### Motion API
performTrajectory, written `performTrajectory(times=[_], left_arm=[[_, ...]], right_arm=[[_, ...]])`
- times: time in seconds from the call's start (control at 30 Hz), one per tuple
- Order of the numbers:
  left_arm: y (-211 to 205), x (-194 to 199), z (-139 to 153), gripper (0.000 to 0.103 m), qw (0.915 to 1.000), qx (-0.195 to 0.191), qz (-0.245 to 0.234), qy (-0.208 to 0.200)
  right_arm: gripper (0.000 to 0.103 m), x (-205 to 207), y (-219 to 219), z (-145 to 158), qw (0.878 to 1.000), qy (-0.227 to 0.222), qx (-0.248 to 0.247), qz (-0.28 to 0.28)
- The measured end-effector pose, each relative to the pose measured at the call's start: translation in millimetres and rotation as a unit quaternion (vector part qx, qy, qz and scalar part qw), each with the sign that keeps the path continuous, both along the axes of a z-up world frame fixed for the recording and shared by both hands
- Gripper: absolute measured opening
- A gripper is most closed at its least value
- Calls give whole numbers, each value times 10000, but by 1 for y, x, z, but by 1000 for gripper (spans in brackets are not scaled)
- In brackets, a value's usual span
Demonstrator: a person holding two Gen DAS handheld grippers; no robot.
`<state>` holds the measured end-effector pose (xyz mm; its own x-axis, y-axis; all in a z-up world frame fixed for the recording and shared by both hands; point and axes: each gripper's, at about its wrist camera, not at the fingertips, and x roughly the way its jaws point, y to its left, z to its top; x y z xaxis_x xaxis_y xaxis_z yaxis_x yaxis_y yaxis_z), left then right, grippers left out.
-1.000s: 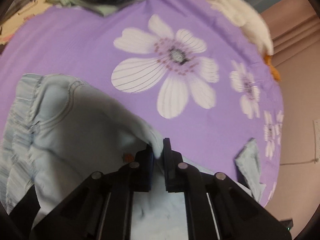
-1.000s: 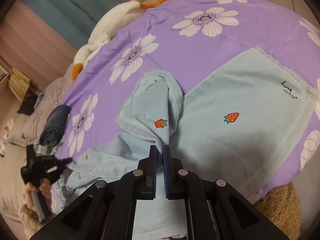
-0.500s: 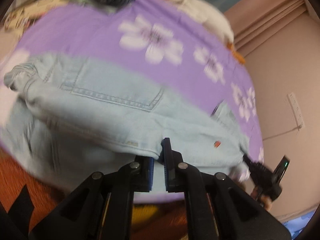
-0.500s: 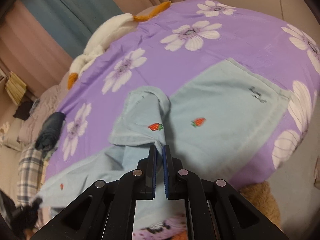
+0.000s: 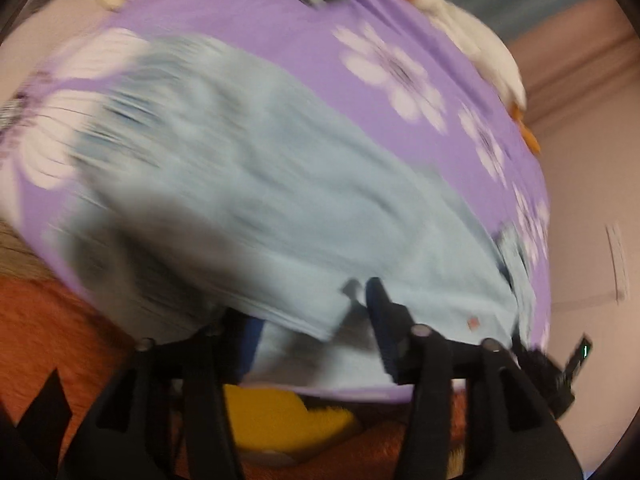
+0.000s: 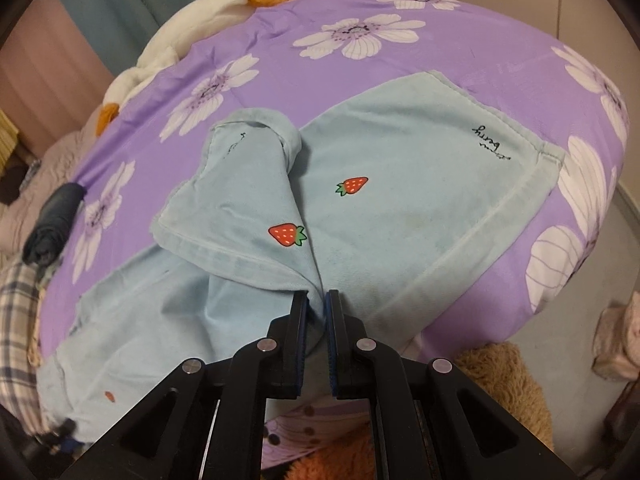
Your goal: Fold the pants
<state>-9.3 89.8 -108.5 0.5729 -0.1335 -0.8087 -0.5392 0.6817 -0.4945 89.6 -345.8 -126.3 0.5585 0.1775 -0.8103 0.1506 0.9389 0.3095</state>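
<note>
Light-blue pants [image 6: 420,184] spread across purple flowered bedspread [image 6: 340,12], long axis running roughly 8 o'clock to 2 o'clock in right wrist view, hems toward 2, waist end somewhere down at 8 near plaid cloth [image 6: 16,320]

Right gripper [image 6: 316,304] clamped on pants, pinching a fold of cloth right where the two legs meet; nearer leg doubled back, cuff pointing to 11 o'clock, strawberry print [image 6: 286,235] just ahead at 12

Left gripper [image 5: 316,304] spread wide, nothing between the fingers [image 5: 384,312], a cloth edge lying just ahead at 12 o'clock; view badly smeared, so contact hard to call

From left wrist view, pants stretching from 10 o'clock to 4 o'clock, other gripper visible at far 4 o'clock end

Probably mid-fold: right side nearer the legs, left side nearer the waist, next move likely turning on carrying the held fold along that long axis

Stuffed duck [image 6: 188,20] parked at 11 o'clock, well apart
</note>
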Motion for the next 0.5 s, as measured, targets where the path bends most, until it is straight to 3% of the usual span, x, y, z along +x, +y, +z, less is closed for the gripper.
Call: performTrajectory(times=[0.03, 0.13, 0.17, 0.2, 0.23, 0.4, 0.5], left_arm=[[8, -4, 1, 55, 9999, 39, 160, -38], [34, -11, 3, 52, 9979, 71, 612, -224], [40, -11, 2, 43, 9972, 79, 699, -257], [44, -10, 0, 24, 9972, 84, 711, -205], [45, -8, -2, 15, 9974, 111, 699, -159], [43, -11, -8, 13, 9977, 105, 651, -151], [48, -17, -7, 13, 9978, 23, 636, -170]], right_arm=[[7, 1, 1, 0, 10000, 28, -72, 23], [24, 5, 7, 4, 9990, 108, -418, 126], [34, 6, 10, 6, 9981, 93, -582, 150], [45, 7, 14, 9, 9970, 56, -756, 174], [48, 10, 19, 14, 9947, 4, -1002, 211], [50, 32, 59, 21, 9760, -224, -2040, 731], [50, 50, 83, 14, 9581, -213, -2697, 939]])
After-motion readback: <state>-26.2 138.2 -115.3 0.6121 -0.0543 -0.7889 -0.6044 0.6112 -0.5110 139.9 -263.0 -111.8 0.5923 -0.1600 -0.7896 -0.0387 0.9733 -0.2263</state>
